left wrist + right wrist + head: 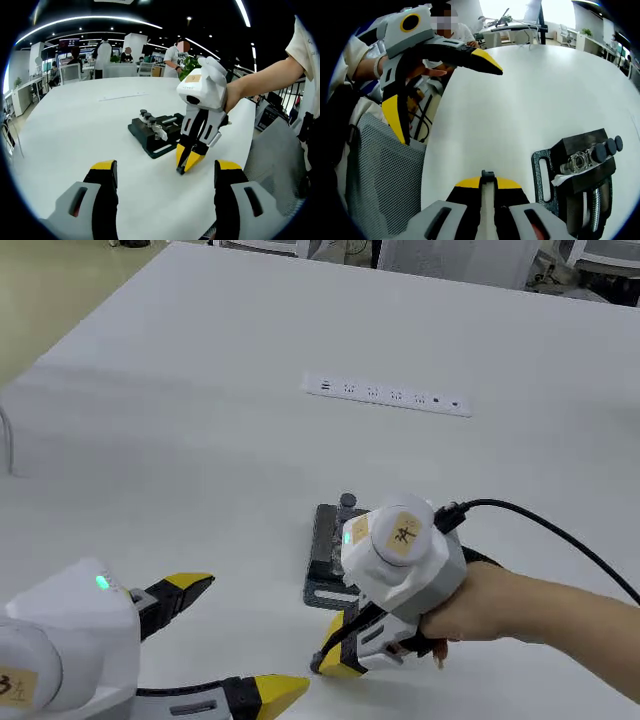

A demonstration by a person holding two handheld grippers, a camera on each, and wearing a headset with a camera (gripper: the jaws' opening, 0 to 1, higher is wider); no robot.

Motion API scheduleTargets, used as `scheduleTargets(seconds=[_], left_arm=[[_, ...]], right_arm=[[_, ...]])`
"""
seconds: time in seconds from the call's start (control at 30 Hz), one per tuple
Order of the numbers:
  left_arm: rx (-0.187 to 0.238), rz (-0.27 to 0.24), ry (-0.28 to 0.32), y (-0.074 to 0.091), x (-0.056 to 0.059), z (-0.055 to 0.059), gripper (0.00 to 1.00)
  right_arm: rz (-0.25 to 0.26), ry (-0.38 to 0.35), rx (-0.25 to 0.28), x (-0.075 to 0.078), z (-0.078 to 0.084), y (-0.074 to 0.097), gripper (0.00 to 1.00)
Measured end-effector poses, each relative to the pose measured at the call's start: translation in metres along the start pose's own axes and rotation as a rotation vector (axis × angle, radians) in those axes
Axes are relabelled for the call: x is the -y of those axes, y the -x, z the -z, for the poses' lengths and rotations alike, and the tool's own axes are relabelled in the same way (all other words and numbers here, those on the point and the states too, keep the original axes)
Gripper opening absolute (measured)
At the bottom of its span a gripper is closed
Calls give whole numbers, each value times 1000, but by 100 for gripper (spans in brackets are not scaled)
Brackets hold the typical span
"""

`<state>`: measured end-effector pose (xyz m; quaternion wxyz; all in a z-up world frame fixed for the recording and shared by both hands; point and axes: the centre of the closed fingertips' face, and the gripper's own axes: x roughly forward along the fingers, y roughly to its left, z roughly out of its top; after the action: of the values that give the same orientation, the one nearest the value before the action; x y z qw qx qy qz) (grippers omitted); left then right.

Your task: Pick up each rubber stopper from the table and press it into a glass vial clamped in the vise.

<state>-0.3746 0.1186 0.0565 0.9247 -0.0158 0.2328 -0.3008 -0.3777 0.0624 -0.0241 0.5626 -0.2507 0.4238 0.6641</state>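
Now pinching a dark stopper (pixel 487 175) in narrowed right tongs (pixel 487 183) beside the vise (pixel 327 540), ready for its vial (pixel 576 161); holding left tongs (pixel 245 638) wide, well clear.

Head view looks down; both low gripper views share the vise (pixel 159 134).

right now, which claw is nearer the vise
Right. The right claw is shut on a dark stopper just off the vise's near edge; the left claw hangs open farther off to its left.
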Motion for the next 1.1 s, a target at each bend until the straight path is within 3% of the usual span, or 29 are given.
scheduleTargets(seconds=[0.13, 0.2, 0.3, 0.6, 0.77, 0.9, 1.1], left_arm=[[5, 6, -12, 0, 1, -2, 77], [7, 11, -16, -1, 2, -3, 76], [15, 23, -24, -1, 5, -7, 75], [44, 87, -58, -4, 22, -22, 67], [88, 135, -53, -6, 32, -39, 61], [116, 163, -83, -8, 40, -52, 54], [165, 203, -135, -8, 53, -69, 40]], right_arm=[[-13, -151, 102, 1, -8, 17, 3], [-28, -191, 138, 1, -11, 24, 3], [-51, -297, 232, 1, -20, 40, 3], [-145, -497, 438, -6, -41, 81, 3], [-232, -631, 560, -16, -56, 101, 3], [-319, -751, 656, -20, -64, 115, 3], [-427, -906, 735, -30, -71, 125, 3]])
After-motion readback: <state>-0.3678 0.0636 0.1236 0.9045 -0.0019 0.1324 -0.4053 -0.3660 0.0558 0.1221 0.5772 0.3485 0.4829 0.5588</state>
